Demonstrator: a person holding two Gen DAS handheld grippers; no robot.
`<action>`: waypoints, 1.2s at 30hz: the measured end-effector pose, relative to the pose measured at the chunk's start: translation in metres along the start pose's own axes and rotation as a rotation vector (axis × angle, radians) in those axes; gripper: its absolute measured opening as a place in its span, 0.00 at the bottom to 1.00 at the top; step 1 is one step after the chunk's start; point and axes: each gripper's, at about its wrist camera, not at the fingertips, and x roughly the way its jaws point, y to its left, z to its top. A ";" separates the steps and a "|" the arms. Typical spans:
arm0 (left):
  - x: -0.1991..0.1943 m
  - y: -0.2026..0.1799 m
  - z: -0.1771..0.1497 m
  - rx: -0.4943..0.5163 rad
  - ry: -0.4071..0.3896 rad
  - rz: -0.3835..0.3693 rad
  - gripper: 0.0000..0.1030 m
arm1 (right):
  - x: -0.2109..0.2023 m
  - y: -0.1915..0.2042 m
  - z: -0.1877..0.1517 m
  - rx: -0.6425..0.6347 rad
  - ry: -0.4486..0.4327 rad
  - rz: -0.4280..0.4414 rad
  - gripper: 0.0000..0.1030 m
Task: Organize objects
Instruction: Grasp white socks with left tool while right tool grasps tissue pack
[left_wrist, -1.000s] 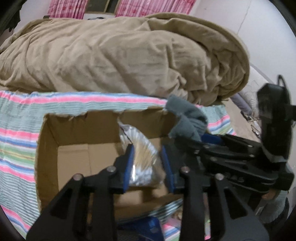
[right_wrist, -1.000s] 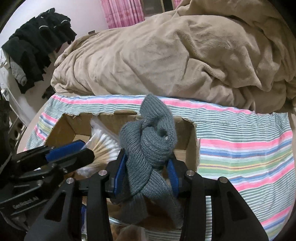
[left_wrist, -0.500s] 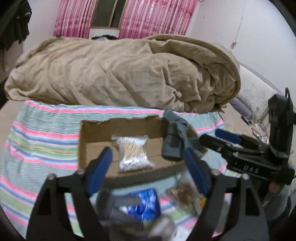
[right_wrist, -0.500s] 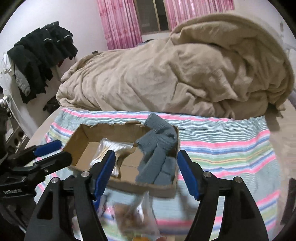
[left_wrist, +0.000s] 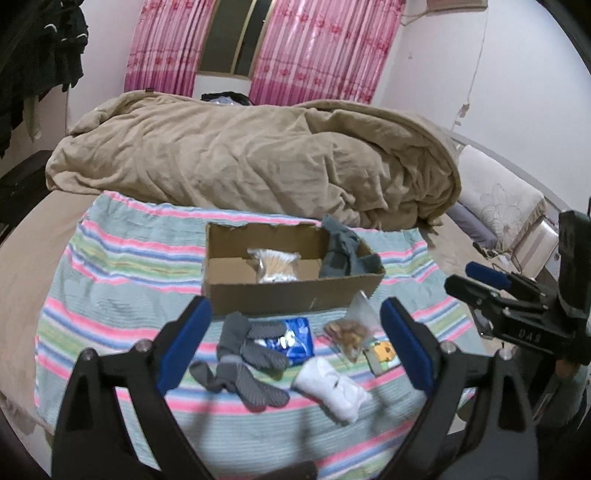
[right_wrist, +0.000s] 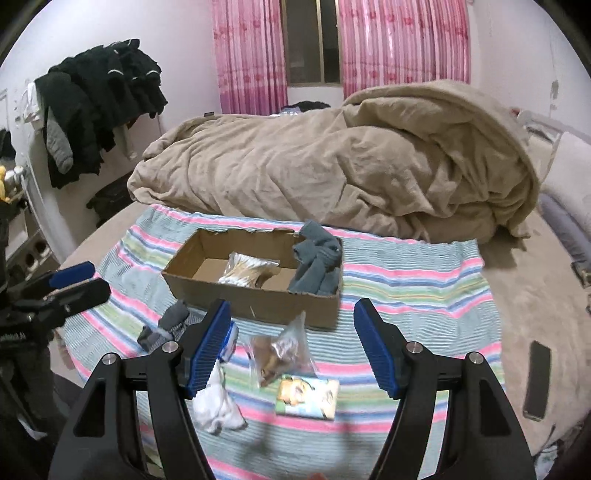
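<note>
A: Left wrist view is showing the left tool (left_wrist: 295, 347) with its blue pads spread wide apart, gripping nothing, hanging in the lower half of the frame. What is sitting in the cardboard box (left_wrist: 291, 295)?

B: A bag of cotton swabs (left_wrist: 274, 265) is lying at its centre, and a grey knitted cloth (left_wrist: 345, 254) is slumping over its right end.

A: And below the box?

B: Grey socks (left_wrist: 251, 362), a blue packet (left_wrist: 295, 338), a white sock (left_wrist: 334, 387), a clear snack bag (left_wrist: 349, 334) and a small card pack (left_wrist: 384, 352) are lying on the striped blanket (left_wrist: 122, 273).

A: The right tool (right_wrist: 291, 350)?

B: Right wrist view is showing it gaping too, empty, low in the frame above the snack bag (right_wrist: 282, 350).
</note>
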 end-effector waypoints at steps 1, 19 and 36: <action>-0.002 -0.002 -0.004 0.003 0.000 -0.006 0.91 | -0.006 0.003 -0.003 -0.010 -0.006 -0.001 0.70; 0.068 -0.041 -0.073 0.064 0.191 -0.024 0.91 | 0.020 -0.013 -0.038 0.009 0.075 -0.007 0.86; 0.128 -0.043 -0.106 0.095 0.250 0.019 0.88 | 0.091 -0.030 -0.081 0.091 0.274 0.038 0.86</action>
